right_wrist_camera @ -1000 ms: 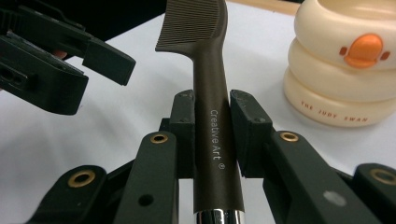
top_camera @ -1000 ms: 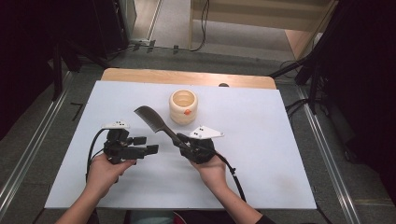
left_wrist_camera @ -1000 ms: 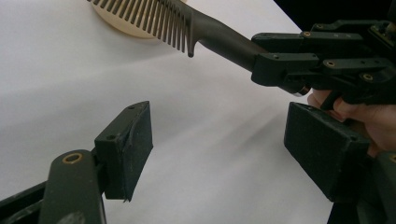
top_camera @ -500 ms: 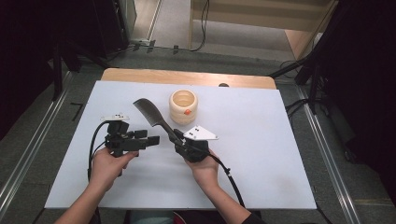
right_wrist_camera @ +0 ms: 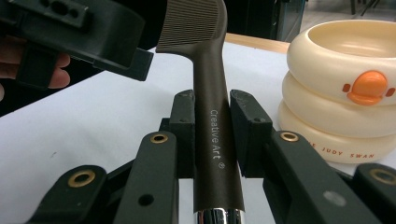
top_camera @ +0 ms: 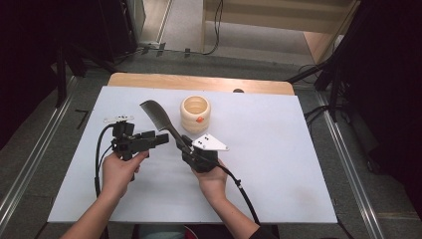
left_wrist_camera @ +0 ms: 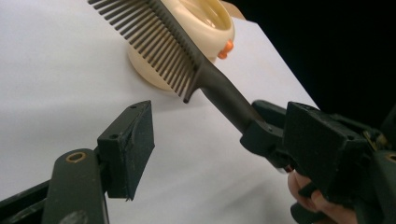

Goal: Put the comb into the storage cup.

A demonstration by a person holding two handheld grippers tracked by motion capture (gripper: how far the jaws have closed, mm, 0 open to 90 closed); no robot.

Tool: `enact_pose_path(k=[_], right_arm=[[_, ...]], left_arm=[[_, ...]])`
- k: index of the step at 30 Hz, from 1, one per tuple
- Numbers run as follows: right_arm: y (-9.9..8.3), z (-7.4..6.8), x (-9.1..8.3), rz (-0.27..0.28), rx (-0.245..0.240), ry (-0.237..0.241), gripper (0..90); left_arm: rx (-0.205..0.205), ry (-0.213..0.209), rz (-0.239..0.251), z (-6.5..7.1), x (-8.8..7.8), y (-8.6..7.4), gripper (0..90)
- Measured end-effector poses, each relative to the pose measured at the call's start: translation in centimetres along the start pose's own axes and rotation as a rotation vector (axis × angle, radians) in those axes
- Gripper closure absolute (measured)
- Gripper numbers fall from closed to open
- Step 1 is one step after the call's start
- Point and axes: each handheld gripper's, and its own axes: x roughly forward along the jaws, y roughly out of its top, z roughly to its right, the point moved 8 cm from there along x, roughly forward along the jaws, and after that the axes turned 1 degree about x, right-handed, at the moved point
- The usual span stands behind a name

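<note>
**Comb clamped in your right tongs, left tongs open beside it**

Your right tongs (top_camera: 183, 145) grip the dark comb (top_camera: 160, 121) by its handle. In the right gripper view both pads press flat on the handle (right_wrist_camera: 212, 140) from either side, with the white lettering facing the camera and a chrome band at the bottom of the handle. The comb (right_wrist_camera: 196, 25) runs up and away from those jaws, its toothed end past the tips. In the high view it slants up and to the left from the tongs, lifted off the white table (top_camera: 278, 164).

Your left tongs (top_camera: 161, 140) sit just left of the right ones, pointing across at them, jaws standing wide with nothing between the pads. In the left gripper view one pad (left_wrist_camera: 133, 147) is below the comb's teeth (left_wrist_camera: 154, 44) and apart from them; the other jaw is at the right edge, close in front of the right tongs (left_wrist_camera: 268, 135) where they clamp the handle. No contact with the comb that you can see.

The cream ringed cup (top_camera: 195, 113) with an orange duck bill stands on the table just beyond the tips of both tongs, behind the comb in the left gripper view (left_wrist_camera: 205, 25) and to the right of the handle in the right gripper view (right_wrist_camera: 348, 93).
</note>
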Motion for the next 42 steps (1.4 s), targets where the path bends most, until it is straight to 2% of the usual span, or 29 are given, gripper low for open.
enact_pose_path(k=[13, 19, 22, 31, 38, 42], right_arm=[[0.5, -0.5, 0.5, 0.025, 0.010, -0.011, 70.1], [0.6, -0.8, 0.7, 0.032, 0.018, -0.006, 70.1], [0.7, -1.0, 0.9, 0.040, 0.019, -0.008, 70.1], [0.8, -1.3, 1.0, 0.055, 0.033, -0.011, 70.1], [0.8, -1.5, 1.1, 0.064, 0.036, -0.013, 70.1], [0.9, -1.6, 1.2, 0.070, 0.041, -0.015, 70.1]], left_arm=[[-0.033, 0.046, 0.058, 0.0, 1.4, 0.7, 26.6], [-0.048, 0.047, 0.058, -0.2, 1.9, 0.7, 26.6], [-0.060, 0.049, 0.076, -0.2, 2.1, 1.0, 27.2], [-0.064, 0.071, 0.079, -0.4, 2.4, 1.0, 30.7], [-0.092, 0.070, 0.101, -0.4, 2.8, 1.3, 34.1], [-0.135, 0.042, 0.114, -0.4, 2.8, 1.5, 40.2]])
